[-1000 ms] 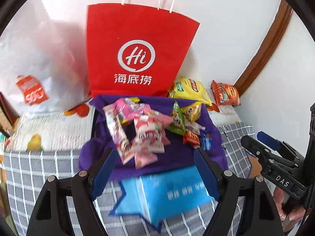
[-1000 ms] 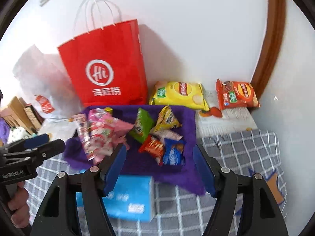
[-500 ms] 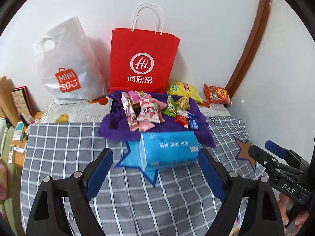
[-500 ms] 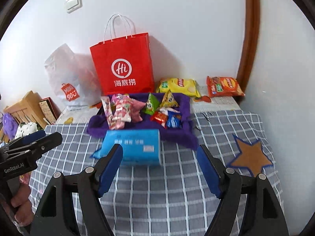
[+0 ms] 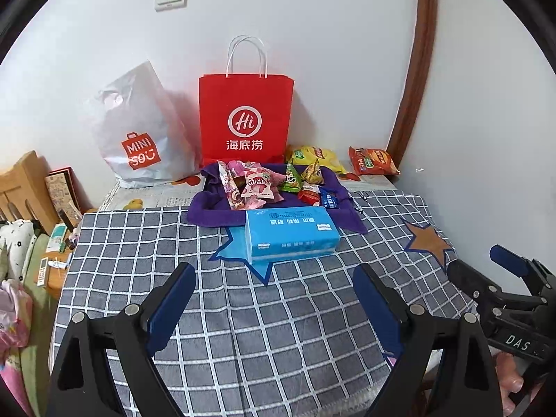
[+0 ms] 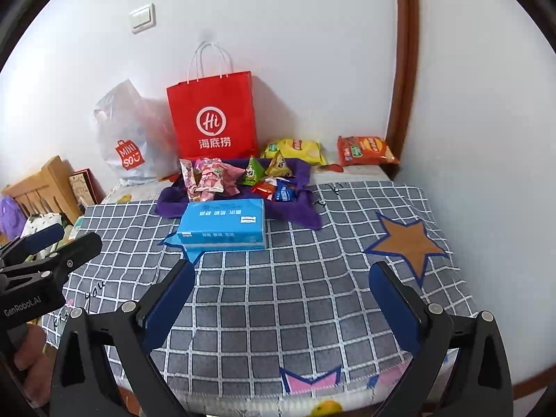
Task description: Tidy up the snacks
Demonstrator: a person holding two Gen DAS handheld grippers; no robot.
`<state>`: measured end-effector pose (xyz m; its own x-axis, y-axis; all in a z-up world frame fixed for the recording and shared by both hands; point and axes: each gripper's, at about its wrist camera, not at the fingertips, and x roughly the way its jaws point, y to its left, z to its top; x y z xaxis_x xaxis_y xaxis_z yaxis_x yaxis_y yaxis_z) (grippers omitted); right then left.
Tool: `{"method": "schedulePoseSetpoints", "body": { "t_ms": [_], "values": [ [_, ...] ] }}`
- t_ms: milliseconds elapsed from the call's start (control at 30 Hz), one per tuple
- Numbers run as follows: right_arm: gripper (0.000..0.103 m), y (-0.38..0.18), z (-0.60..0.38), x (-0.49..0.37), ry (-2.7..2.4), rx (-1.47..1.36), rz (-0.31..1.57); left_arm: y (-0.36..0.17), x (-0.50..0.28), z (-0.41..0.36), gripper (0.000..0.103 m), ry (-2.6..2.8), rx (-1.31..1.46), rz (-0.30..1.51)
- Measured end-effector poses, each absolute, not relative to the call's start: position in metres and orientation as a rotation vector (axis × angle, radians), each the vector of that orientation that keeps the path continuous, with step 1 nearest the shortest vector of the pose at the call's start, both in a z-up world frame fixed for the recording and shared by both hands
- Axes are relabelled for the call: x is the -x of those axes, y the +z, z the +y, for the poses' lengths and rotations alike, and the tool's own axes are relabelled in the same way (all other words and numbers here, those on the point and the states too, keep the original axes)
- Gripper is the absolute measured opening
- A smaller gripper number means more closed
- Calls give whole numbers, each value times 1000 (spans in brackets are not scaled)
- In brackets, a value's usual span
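Note:
Several snack packets [image 5: 264, 184] [image 6: 239, 177] lie in a heap on a purple cloth [image 5: 208, 205] [image 6: 170, 198] at the far side of the checked tablecloth [image 5: 278, 312] [image 6: 295, 295]. A yellow chip bag [image 5: 316, 156] [image 6: 295, 149] and an orange chip bag [image 5: 371, 161] [image 6: 365, 149] lie by the wall. My left gripper [image 5: 274, 295] hangs over the near cloth, its jaws opening, nothing between them. My right gripper [image 6: 281, 299] does the same, jaws opening and empty. Each gripper shows at the edge of the other's view.
A blue tissue pack [image 5: 290, 231] [image 6: 224, 224] lies in front of the purple cloth. A red paper bag [image 5: 245, 121] [image 6: 213, 118] and a white plastic bag [image 5: 139, 132] [image 6: 128, 139] stand against the wall. Wooden furniture and clutter [image 5: 31, 201] sit at the left.
Both grippers have pulled back from the snack pile toward the near side of the table and risen a little. Their jaws have spread wider. The snacks now look small and far.

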<state>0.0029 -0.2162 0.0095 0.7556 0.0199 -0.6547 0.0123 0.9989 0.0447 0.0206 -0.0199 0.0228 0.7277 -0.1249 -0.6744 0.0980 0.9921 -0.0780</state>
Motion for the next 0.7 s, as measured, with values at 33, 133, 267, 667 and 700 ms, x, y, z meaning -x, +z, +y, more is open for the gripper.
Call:
{"method": "schedulePoseSetpoints", "body": {
  "t_ms": [33, 133, 267, 667, 700],
  "values": [
    [99, 11, -218, 1, 10, -56, 708, 24, -17, -20, 92, -125, 35, 741],
    [99, 16, -221, 12, 10, -77, 688, 28, -10, -21, 92, -119, 26, 726],
    [99, 15, -223, 18, 0, -75, 689, 29, -3, -23, 92, -120, 22, 721],
    [99, 16, -227, 30, 16, -92, 677, 28, 3, -25, 92, -111, 15, 727],
    [99, 16, -227, 31, 14, -91, 676, 28, 3, -26, 92, -111, 13, 728]
  ]
}}
